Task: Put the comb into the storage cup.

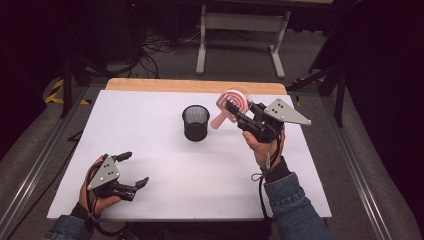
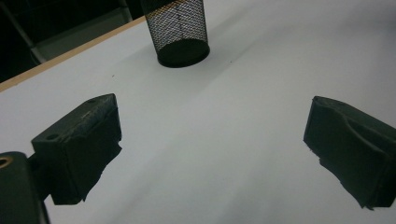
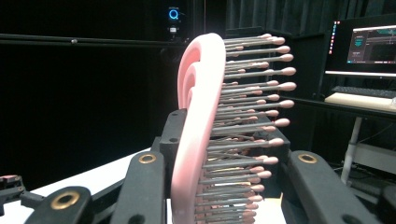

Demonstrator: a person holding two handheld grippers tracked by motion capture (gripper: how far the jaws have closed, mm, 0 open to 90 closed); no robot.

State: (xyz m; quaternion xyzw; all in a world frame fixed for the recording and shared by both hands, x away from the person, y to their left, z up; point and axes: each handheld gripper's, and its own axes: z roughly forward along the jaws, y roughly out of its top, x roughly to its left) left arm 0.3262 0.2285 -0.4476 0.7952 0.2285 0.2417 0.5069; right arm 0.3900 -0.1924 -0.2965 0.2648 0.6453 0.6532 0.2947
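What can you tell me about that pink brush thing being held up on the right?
The pink hairbrush looks like plastic, with a rounded head and a short handle slanting down toward the black mesh cup. Rows of thin grey bristles with pink ball tips stick out from one side. It is lifted off the white table, and the right gripper is clamped on its head.

White table (image 1: pixel 165 175) (wooden far edge), black mesh cup (image 1: pixel 195 122) upright on it
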